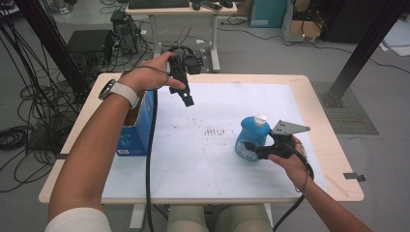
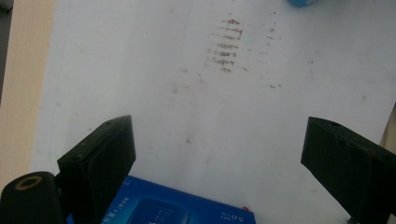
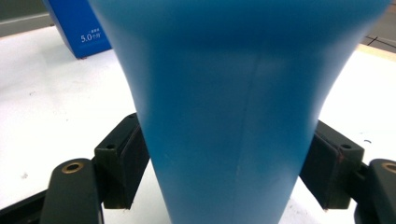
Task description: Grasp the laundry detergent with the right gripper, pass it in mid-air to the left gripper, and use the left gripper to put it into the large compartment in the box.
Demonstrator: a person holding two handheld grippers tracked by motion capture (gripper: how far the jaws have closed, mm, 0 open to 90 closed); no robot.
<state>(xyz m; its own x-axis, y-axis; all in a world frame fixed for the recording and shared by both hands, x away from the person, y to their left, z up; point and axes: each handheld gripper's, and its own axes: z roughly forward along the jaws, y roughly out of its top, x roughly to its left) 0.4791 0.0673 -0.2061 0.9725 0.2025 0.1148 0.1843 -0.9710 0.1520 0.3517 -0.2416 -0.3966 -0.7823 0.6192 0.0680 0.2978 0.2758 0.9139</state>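
While the right gripper's (image 1: 252,147) fingers clasp the blue bottle (image 1: 251,137), squeeze evenly; left gripper (image 1: 186,99), fingers wide, hovers beyond it.

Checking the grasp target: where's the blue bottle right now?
In the high view the blue bottle stands upright on the white mat's right half, between the right gripper's fingers; the blue box sits at the mat's left edge.

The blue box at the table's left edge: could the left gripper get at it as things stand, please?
Probably yes: the left gripper hangs open just above the blue box, with nothing between them.
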